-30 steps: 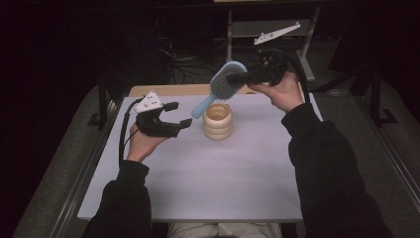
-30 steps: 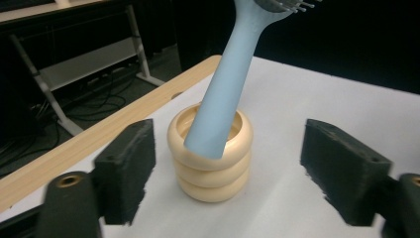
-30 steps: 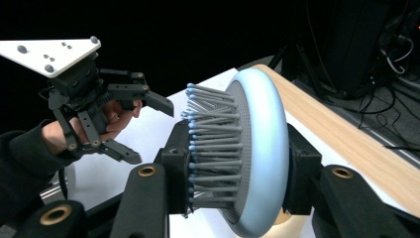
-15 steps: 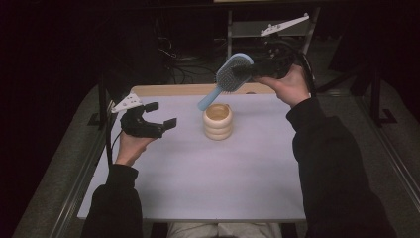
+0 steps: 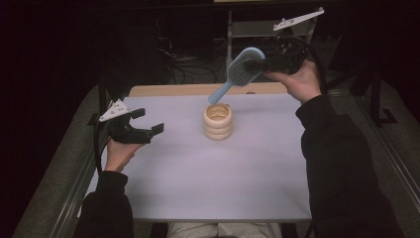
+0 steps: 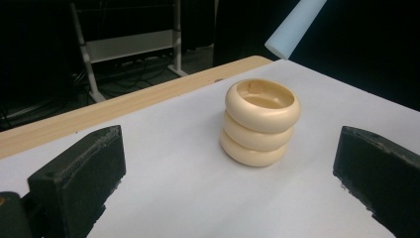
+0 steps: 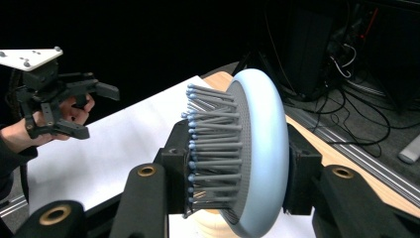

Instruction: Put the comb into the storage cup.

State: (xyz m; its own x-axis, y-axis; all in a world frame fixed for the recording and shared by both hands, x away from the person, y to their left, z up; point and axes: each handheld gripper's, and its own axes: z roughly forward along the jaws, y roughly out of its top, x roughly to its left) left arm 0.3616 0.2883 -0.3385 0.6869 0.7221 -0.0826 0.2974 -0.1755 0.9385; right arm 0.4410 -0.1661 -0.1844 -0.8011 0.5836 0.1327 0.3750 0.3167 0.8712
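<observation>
A cream cup (image 5: 218, 121) made of three stacked rings stands upright on the white table (image 5: 198, 183), mid-back. My right gripper (image 5: 253, 64) is shut on the head of a light blue hairbrush (image 5: 241, 68), which it holds in the air. The brush slants down, and its handle tip hovers just above the cup's rim. In the right gripper view the pads clamp the brush (image 7: 260, 148) front and back, bristles facing left. My left gripper (image 5: 148, 121) is to the cup's left. Its jaws have just been opening and stand wide with nothing between them. The left gripper view faces the cup (image 6: 260, 121).
A wooden strip (image 5: 198, 89) runs along the table's far edge. Behind it are a metal stand (image 5: 237, 34) and cables on the dark floor. Metal rails (image 5: 74, 188) flank the table on both sides.
My left gripper has drawn away to the left of the cup and its jaws have spread wider. My right hand has lifted the brush a little up and to the right.
</observation>
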